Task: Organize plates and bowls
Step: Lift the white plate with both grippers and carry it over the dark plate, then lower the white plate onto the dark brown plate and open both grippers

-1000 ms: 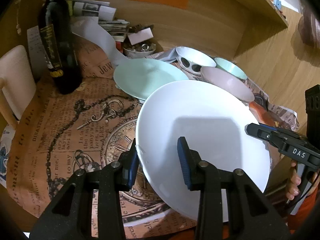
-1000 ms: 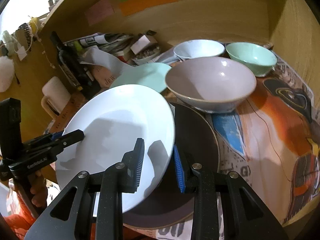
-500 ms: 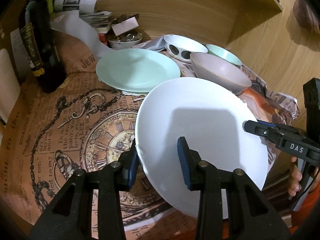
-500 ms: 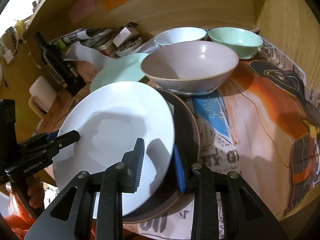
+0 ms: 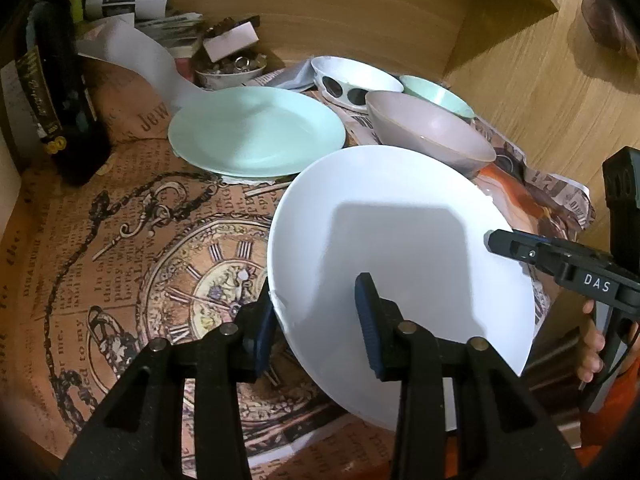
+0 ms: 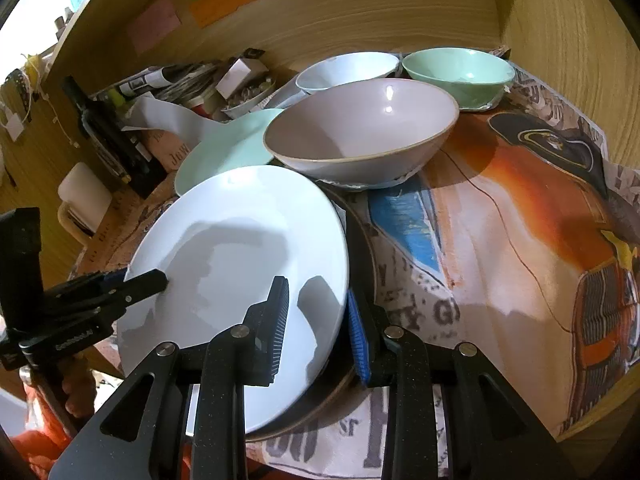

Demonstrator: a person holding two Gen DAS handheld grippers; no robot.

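Tabletop [image 5: 120, 220] covered in printed newspaper-style paper, boxed by wooden walls [image 6: 380, 12]. Left gripper [image 5: 316, 320] and right gripper [image 6: 316, 320] jaws both clamp a tilted white plate [image 5: 400, 240].

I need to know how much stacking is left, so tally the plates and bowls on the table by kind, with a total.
Plates: 3, namely the white plate, mint plate and dark plate.
Bowls: 3, namely the pink-grey bowl, mint bowl and white spotted bowl.
Total: 6, leaving out the small trinket dish.
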